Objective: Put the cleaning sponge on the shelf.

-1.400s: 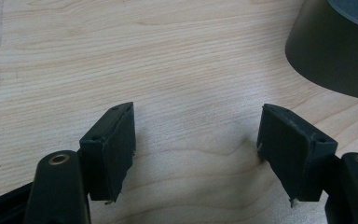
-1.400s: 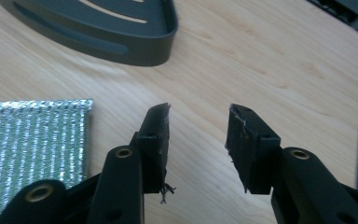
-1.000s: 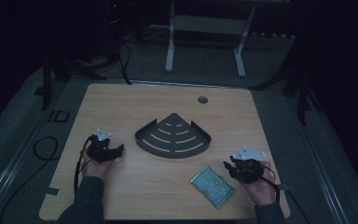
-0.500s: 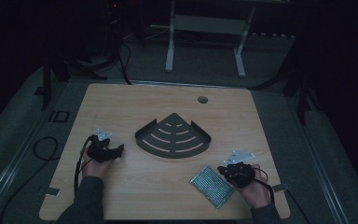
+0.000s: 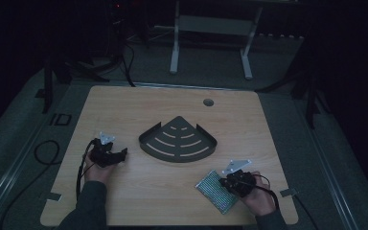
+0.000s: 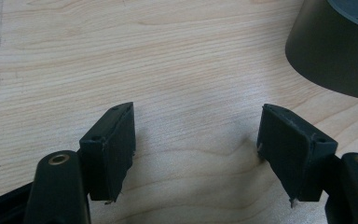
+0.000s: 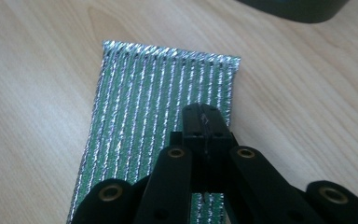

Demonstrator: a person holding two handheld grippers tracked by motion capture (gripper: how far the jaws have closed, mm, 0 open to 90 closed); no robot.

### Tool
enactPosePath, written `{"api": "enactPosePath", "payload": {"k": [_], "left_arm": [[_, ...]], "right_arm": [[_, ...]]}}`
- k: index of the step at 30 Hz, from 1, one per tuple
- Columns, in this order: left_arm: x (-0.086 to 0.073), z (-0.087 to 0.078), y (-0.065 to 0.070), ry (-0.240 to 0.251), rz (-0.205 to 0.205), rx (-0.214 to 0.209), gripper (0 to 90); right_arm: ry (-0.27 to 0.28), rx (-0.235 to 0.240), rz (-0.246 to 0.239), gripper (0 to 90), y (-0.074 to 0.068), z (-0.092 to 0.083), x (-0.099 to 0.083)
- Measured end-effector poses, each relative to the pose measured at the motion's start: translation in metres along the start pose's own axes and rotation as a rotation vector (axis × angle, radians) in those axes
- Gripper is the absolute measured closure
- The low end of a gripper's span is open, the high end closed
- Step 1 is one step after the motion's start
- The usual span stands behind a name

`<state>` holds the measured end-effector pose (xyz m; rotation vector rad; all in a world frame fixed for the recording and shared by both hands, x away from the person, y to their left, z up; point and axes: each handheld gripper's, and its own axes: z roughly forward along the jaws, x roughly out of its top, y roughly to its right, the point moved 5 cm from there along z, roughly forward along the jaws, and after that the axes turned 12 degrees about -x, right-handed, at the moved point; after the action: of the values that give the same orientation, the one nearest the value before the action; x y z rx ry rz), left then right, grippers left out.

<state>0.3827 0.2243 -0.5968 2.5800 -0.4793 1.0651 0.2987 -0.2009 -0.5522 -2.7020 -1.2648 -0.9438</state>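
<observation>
The wooden table (image 5: 139, 108) carries only a few things. The largest is the dark corner tray (image 5: 178, 141), a quarter-round shelf with curved slots and a low wall, which lies near the middle of the table. Toward the person's right lies the silver-green pad (image 7: 154, 121), flat on the wood and near the front edge.

This pad looks light, thin and soft, like a woven scouring cloth with shiny ribs, so I judge that it will bend and hang down when it is lifted at one end. Its surface seems rough rather than slippery, and it is not fragile. An edge or a corner is the best place to take it, because it lies flat against the table.

The right gripper (image 7: 204, 122) is over the right part of the pad, and its fingers are pressed together, just closed. They seem to pinch the pad's surface, but I cannot tell surely whether cloth is caught between them. The left gripper (image 6: 196, 140) rests well apart beside the tray, with fingers spread wide and nothing between them.

Nothing stands between the pad and the tray; only the tray's low wall must be passed over.
</observation>
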Motion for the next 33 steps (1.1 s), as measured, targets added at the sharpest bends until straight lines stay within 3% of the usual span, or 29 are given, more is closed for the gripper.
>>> {"api": "enactPosePath", "payload": {"k": [11,33], "left_arm": [[0.000,0.000,0.000,0.000,0.001,-0.001,28.4],[0.000,0.000,0.000,0.002,0.001,-0.002,28.4]], "right_arm": [[-0.051,-0.011,-0.036,89.9,0.000,0.004,-0.004],[-0.095,-0.056,-0.005,89.9,0.036,0.005,-0.017]]}}
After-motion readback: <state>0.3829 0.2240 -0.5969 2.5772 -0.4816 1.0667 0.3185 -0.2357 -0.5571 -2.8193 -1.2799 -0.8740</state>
